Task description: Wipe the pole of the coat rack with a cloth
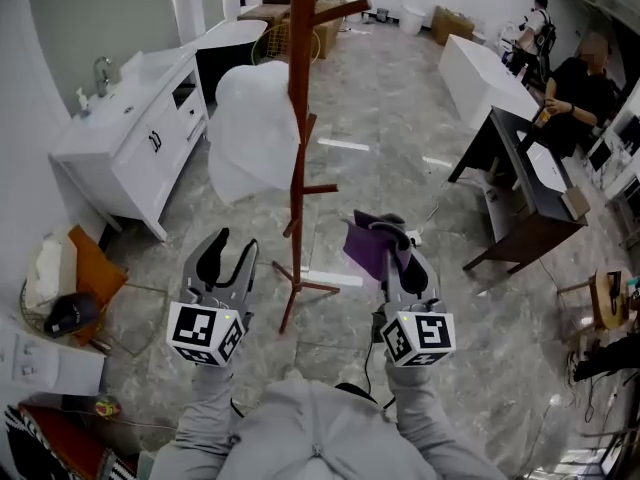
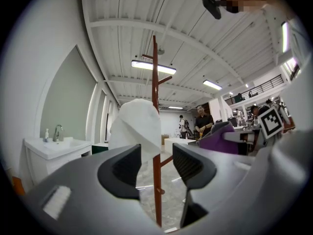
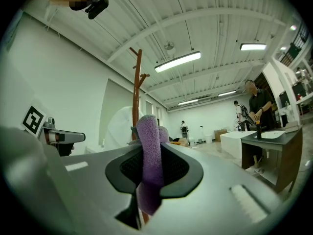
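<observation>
The pole (image 1: 299, 88) of the rack stands upright on the floor, ahead of both grippers and between them in the head view. It is reddish brown, with short pegs that point out at several heights. Neither gripper touches it.

The cloth (image 1: 368, 240) is purple and sits in the right gripper (image 1: 395, 258). In the right gripper view the jaws of this gripper (image 3: 151, 165) are clenched on the cloth (image 3: 149, 151), which sticks up above them and hangs a little below. The pole (image 3: 138, 82) rises just behind the cloth, a bit to the left of it.

The left gripper (image 1: 233, 253) holds nothing. Its jaws stand apart in the left gripper view (image 2: 159, 163), and the pole (image 2: 155, 82) shows through the gap, farther off.

A white cover (image 1: 250, 128) hangs on the rack, ahead of the left gripper. A white sink cabinet (image 1: 130, 133) is far to its left. A dark desk (image 1: 520, 198) is to the right of the right gripper, and a person (image 1: 585, 83) sits beyond it.
</observation>
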A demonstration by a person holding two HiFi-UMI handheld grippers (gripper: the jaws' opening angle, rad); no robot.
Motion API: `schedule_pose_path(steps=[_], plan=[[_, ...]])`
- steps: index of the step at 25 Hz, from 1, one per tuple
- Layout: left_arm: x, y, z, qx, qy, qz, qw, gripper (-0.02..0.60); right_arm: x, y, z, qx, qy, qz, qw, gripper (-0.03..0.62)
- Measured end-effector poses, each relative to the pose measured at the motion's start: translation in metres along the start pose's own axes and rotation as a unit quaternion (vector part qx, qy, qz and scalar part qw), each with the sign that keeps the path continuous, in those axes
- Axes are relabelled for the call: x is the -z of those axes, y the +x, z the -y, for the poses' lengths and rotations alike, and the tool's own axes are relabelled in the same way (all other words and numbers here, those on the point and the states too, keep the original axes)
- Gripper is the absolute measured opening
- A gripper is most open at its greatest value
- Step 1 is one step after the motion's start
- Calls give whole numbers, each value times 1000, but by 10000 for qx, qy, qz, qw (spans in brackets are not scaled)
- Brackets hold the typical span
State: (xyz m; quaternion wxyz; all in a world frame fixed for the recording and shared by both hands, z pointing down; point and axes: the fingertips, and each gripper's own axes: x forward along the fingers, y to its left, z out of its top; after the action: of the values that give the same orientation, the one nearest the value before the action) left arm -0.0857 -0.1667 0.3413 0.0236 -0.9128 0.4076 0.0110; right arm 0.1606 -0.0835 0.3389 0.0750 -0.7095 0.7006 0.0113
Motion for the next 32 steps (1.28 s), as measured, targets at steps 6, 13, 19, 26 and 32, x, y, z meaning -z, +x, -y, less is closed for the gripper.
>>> schedule_pose_path(steps=[6,13,19,26,32], plan=[[0,14,-19,-103,-40,-9,9999,215,-21,31,0,-63,-52,251,9997,54],[2,15,-30,-564,-82,-4,9984,215,-83,74,8,-331,-290,968,9943,54],[-2,10,-45,-1153,-107,73,9932,215,-144,115,0,-660,-719,1734,9800,54],[0,1,-58,-1667,-90,33,9860,215,-181,151,-25,-991,-1026,2359,9612,54],[0,-9,-74,-2029,-84,30,9792,215,-204,171,-56,-1177,-1479,2804,9411,54]])
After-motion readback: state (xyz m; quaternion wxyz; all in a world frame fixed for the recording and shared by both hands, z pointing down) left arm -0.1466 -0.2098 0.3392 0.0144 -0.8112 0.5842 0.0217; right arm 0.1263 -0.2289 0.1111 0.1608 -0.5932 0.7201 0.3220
